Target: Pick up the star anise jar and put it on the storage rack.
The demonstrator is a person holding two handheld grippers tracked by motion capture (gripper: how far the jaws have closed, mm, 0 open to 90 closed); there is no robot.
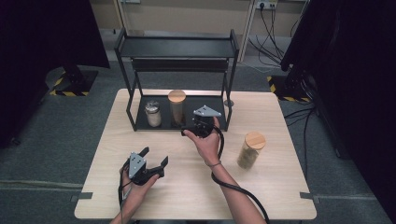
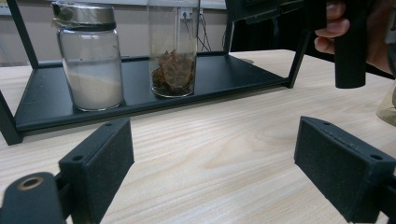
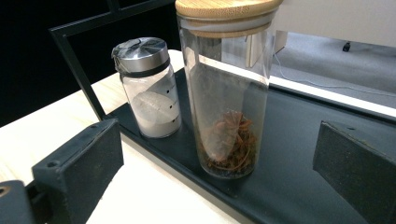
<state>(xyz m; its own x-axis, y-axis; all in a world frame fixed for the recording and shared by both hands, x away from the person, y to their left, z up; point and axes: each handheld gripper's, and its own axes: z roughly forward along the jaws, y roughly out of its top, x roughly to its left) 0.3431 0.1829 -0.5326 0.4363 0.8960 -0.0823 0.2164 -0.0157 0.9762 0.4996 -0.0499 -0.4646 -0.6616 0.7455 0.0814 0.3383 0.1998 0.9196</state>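
A tall glass jar with a bamboo lid (image 1: 177,108) (image 3: 225,88) (image 2: 173,49) stands on the bottom tray of the black shelf rack (image 1: 211,103), holding some brown dried stuff. Left of it is a shorter jar with a metal lid (image 1: 152,114) (image 3: 149,88) (image 2: 90,60), part full of white powder. My right gripper (image 1: 192,128) (image 3: 224,172) is open just in front of the tall jar, at the tray's front edge, with nothing between its jaws. The left gripper (image 1: 154,156) (image 2: 215,172) is open over the bare table, nearer the person.
A second bamboo-lidded jar (image 1: 251,150) stands on the wooden table (image 1: 275,116) to the right of the rack. The rack has an upper shelf (image 1: 177,46) over the tray. Cables trail from both grippers. Dark equipment stands on the floor at both sides.
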